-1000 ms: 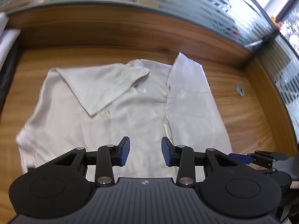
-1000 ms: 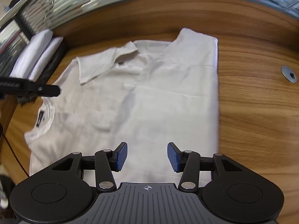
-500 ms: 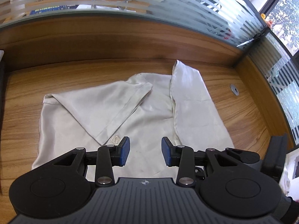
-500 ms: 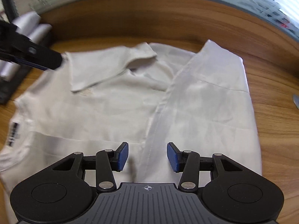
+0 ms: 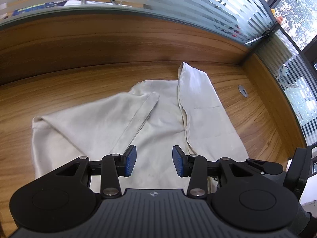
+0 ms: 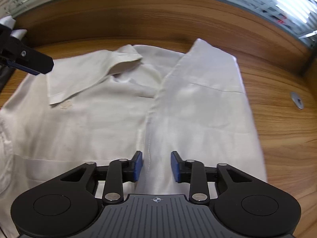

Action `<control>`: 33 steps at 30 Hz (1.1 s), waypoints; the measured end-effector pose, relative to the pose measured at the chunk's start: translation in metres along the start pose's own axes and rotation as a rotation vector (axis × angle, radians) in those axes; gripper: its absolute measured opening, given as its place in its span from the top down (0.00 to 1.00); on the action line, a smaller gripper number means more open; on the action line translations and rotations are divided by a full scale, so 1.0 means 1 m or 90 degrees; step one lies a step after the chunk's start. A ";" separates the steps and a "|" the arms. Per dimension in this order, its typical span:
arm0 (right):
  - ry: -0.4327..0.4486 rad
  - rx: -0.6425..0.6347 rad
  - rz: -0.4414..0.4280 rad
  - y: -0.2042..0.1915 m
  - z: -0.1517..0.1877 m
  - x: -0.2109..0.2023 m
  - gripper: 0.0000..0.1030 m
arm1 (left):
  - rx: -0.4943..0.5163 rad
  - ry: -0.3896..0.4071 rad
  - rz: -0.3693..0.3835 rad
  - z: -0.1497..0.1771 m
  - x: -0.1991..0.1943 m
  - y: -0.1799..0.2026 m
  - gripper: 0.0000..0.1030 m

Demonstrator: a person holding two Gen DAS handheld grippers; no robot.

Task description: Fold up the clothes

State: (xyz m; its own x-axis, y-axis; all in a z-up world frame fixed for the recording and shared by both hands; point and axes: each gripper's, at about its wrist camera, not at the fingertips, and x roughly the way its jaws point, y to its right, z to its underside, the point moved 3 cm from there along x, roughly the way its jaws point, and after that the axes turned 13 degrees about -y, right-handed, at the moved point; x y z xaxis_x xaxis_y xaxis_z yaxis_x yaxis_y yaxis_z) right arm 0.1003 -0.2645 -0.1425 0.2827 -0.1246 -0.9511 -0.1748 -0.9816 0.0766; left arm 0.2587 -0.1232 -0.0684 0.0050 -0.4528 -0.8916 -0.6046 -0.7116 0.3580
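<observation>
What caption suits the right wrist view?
Right tongs, closing over the white shirt's folded-in edge on a wooden desk.

Wooden desk (image 5: 79,91), frosted-striped glass partition (image 5: 178,2)

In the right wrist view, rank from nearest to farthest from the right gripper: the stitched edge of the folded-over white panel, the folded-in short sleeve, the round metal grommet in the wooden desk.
1. Stitched edge of the folded-over white panel, running between the right gripper's open jaws.
2. Folded-in short sleeve, upper left on the shirt.
3. Round metal grommet, far right on the wooden desk.
</observation>
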 end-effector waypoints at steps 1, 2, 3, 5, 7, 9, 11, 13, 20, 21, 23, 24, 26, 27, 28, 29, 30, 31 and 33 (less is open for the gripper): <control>-0.001 0.010 0.010 0.003 0.000 0.001 0.74 | 0.005 0.000 0.004 -0.002 0.003 0.001 0.56; -0.001 0.018 0.019 0.006 0.001 0.002 0.77 | 0.010 0.000 0.008 -0.005 0.005 0.001 0.57; -0.001 0.026 0.029 0.008 0.002 0.002 0.77 | 0.016 0.002 0.011 -0.007 0.008 0.002 0.57; 0.001 0.040 0.033 0.013 0.003 0.003 0.77 | 0.021 0.002 0.017 -0.011 0.012 0.003 0.58; 0.008 0.051 0.018 0.015 0.005 -0.001 0.77 | 0.021 -0.001 0.021 -0.016 0.017 0.004 0.59; 0.016 0.041 0.000 0.011 0.005 -0.005 0.77 | 0.020 -0.003 0.021 -0.022 0.022 0.004 0.59; 0.019 0.018 -0.022 0.003 0.003 -0.007 0.76 | 0.021 -0.007 0.024 -0.030 0.027 0.006 0.59; 0.019 -0.009 -0.028 -0.007 0.002 -0.007 0.72 | 0.022 -0.009 0.029 -0.041 0.032 0.008 0.59; 0.008 -0.073 0.013 -0.026 0.007 0.004 0.74 | 0.022 0.003 0.080 -0.091 0.058 0.027 0.58; 0.013 -0.070 0.014 -0.026 0.009 0.005 0.77 | 0.022 0.007 0.083 -0.098 0.062 0.031 0.58; 0.020 -0.054 0.010 -0.023 0.010 0.005 0.80 | 0.026 0.009 0.082 -0.113 0.075 0.039 0.57; 0.022 -0.043 0.007 -0.020 0.011 0.005 0.84 | 0.029 0.009 0.082 -0.120 0.082 0.043 0.56; 0.028 -0.022 -0.001 -0.017 0.012 0.005 0.85 | 0.035 0.007 0.080 -0.133 0.097 0.050 0.55; 0.031 -0.013 -0.006 -0.016 0.013 0.005 0.86 | 0.037 0.006 0.077 -0.139 0.105 0.053 0.55; 0.033 -0.006 -0.009 -0.015 0.013 0.004 0.86 | 0.038 0.008 0.073 -0.146 0.113 0.056 0.55; 0.035 0.001 -0.013 -0.014 0.014 0.004 0.86 | 0.041 0.010 0.069 -0.151 0.119 0.059 0.55; 0.037 0.006 -0.016 -0.013 0.014 0.004 0.86 | 0.043 0.013 0.066 -0.155 0.126 0.062 0.55; 0.038 0.010 -0.020 -0.012 0.014 0.004 0.86 | 0.048 0.016 0.066 -0.160 0.132 0.066 0.54; 0.041 0.018 -0.027 -0.011 0.015 0.004 0.86 | 0.062 0.016 0.056 -0.167 0.144 0.072 0.54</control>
State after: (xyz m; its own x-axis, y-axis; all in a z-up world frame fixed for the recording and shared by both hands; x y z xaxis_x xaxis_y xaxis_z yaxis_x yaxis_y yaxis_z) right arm 0.0895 -0.2521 -0.1513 0.3506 -0.0929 -0.9319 -0.1871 -0.9820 0.0275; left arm 0.3487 -0.3297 -0.1247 -0.0323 -0.5254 -0.8502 -0.6777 -0.6137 0.4050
